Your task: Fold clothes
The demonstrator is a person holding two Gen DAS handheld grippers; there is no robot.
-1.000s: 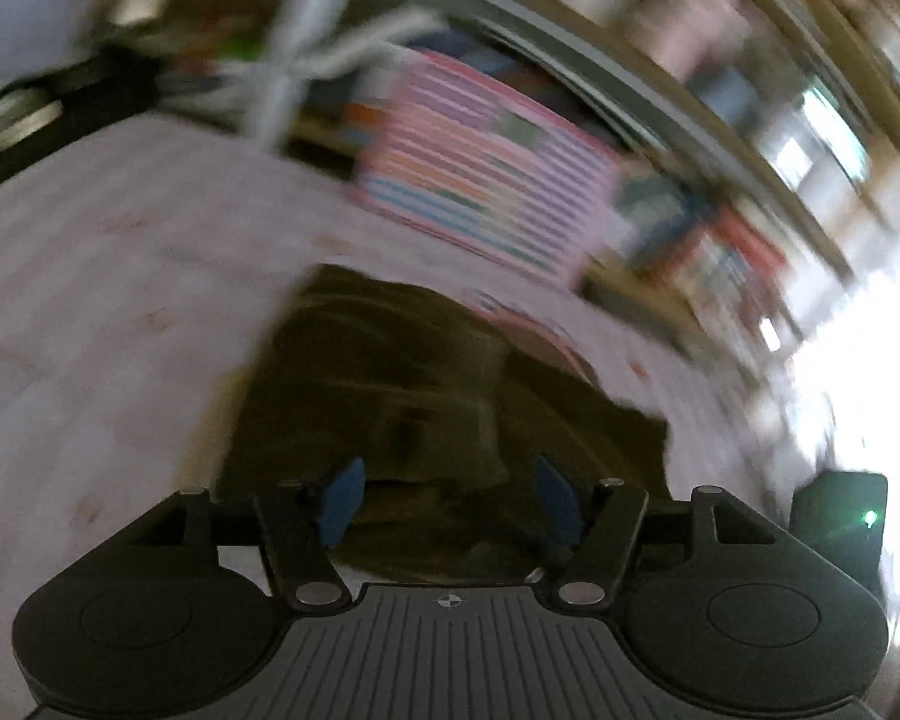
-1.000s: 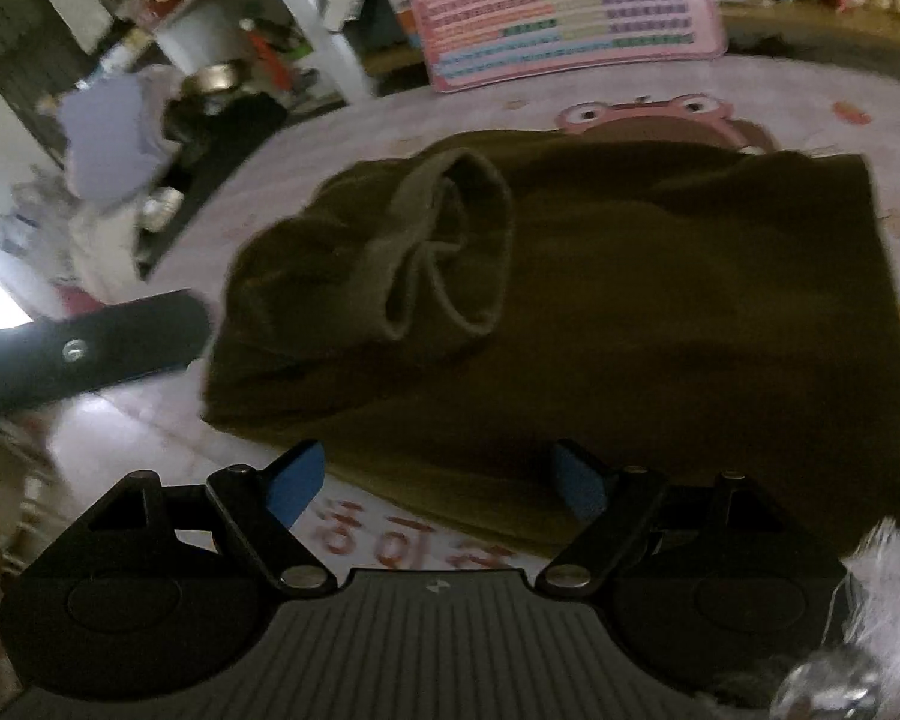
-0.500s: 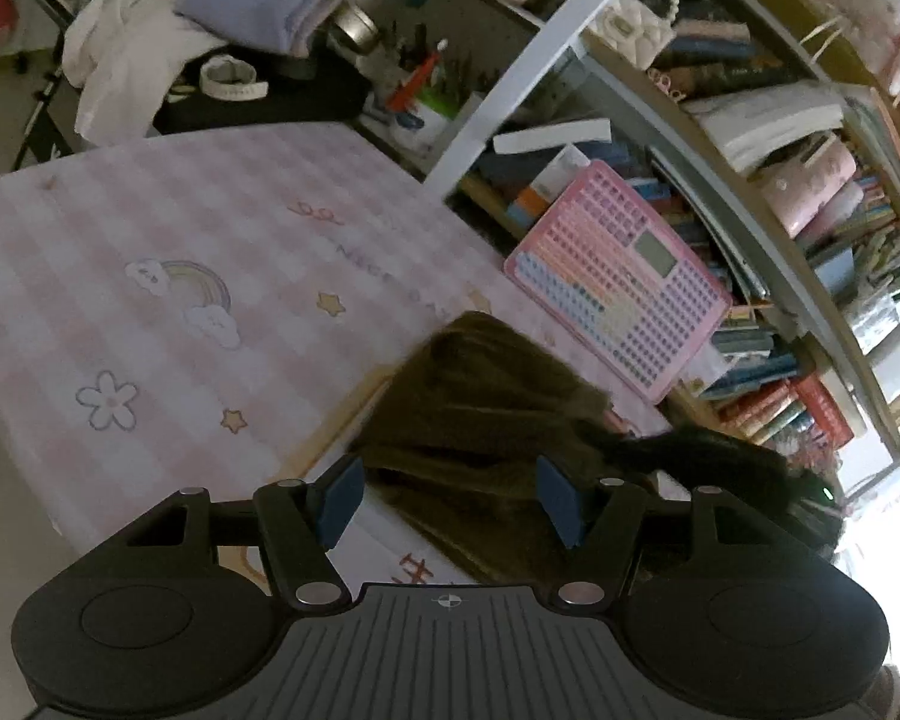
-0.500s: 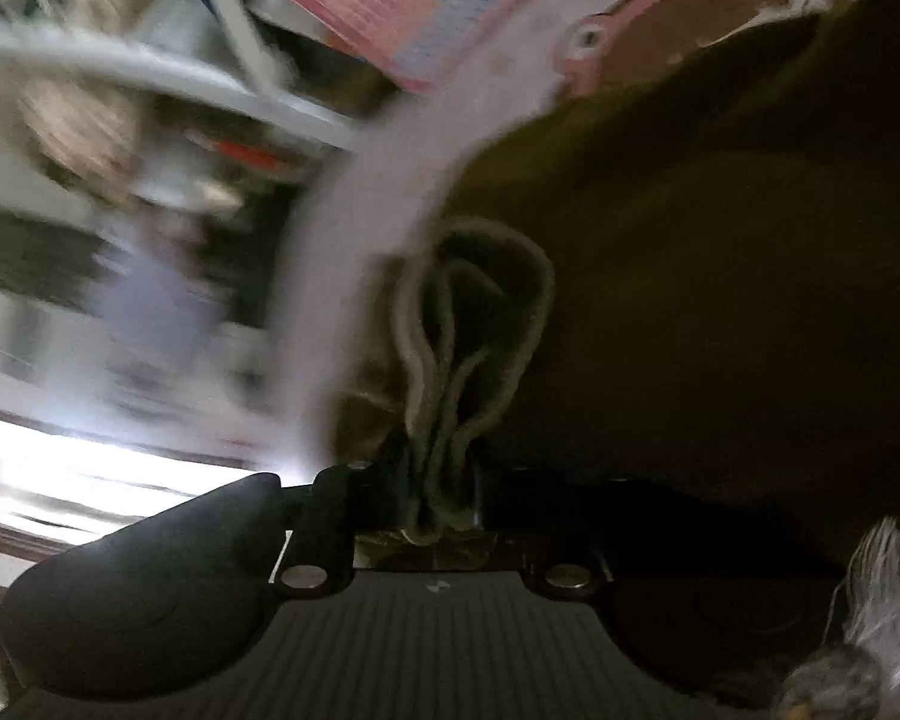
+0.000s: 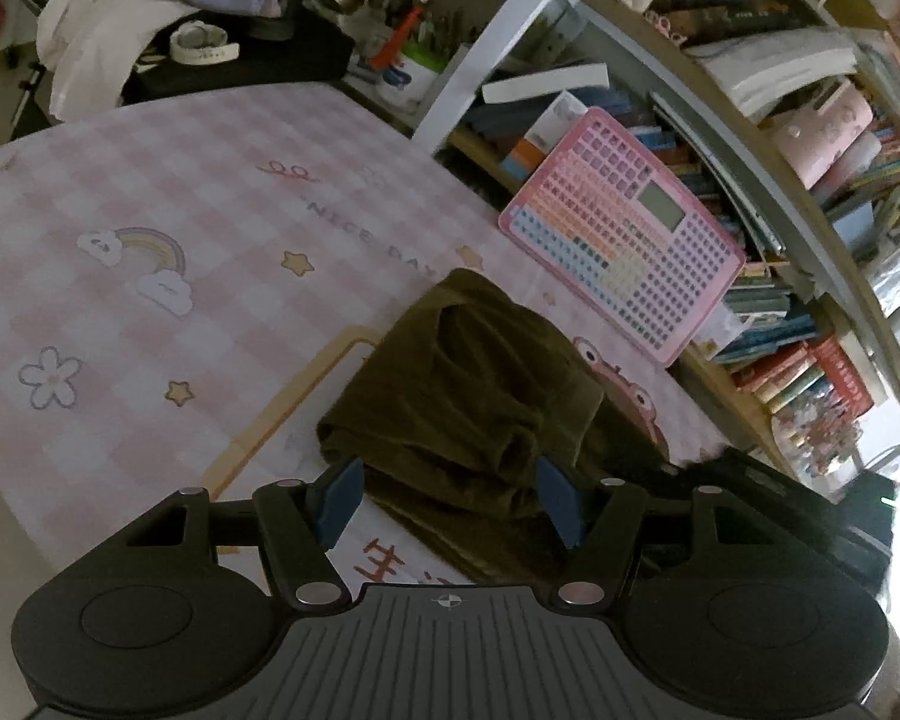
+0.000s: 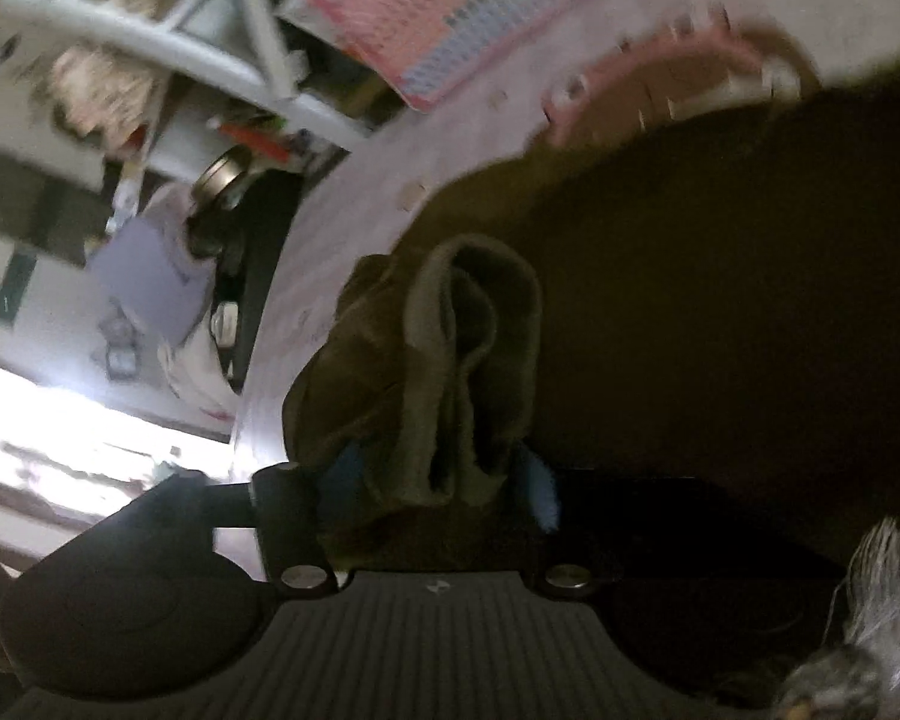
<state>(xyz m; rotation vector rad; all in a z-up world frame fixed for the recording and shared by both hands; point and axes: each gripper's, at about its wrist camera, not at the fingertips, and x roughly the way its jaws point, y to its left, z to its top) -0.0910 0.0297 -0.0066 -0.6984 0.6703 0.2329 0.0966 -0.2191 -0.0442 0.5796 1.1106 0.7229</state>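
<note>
our right gripper (image 6: 444,480) seems, through blur, pinched on the ribbed cuff (image 6: 474,360) of the olive garment (image 5: 480,414) bunched on the pink checked sheet (image 5: 150,210); our left gripper (image 5: 447,501) hangs agape, holding nothing. one-sided pulling could drag the heap instead of folding it.

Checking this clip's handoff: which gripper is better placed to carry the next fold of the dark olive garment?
Right. The right gripper already has the olive garment's ribbed cuff between its fingers, while the left gripper is open, hovering near the garment's edge, holding nothing.
</note>
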